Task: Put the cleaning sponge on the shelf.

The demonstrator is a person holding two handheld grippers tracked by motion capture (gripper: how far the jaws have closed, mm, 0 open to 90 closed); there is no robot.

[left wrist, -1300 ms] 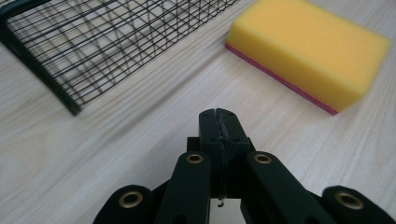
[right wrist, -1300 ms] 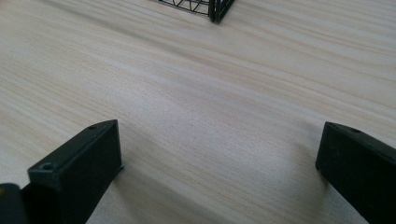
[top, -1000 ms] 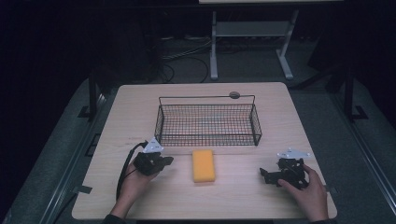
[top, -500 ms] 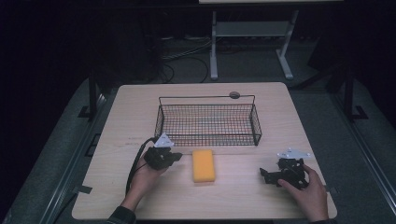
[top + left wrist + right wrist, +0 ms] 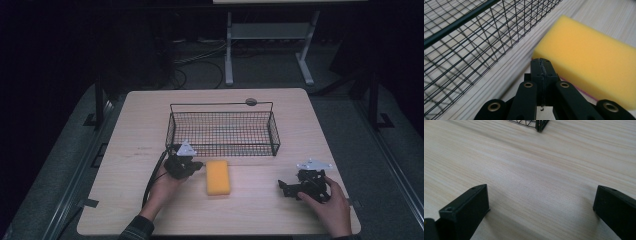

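Room: dark, with cables and a white stand's legs on the floor beyond the bench.
Bench: pale wood grain, carrying a wire basket, a sponge and both tongs.
Wire basket: black mesh, standing at mid-bench, long side running left to right.
Sponge: yellow block lying flat just in front of the basket, apart from it; long axis runs from the person's side toward the basket.
Left hand: forearm comes in from the bottom edge, angled up and to the right.
Left tongs: tips pressed together with nothing between them, low over the bench, pointing at the sponge's near left corner, just beside it.
Right hand: resting on the bench near its right edge.
Right tongs: spread wide over bare wood, pointing left, well apart from the sponge.
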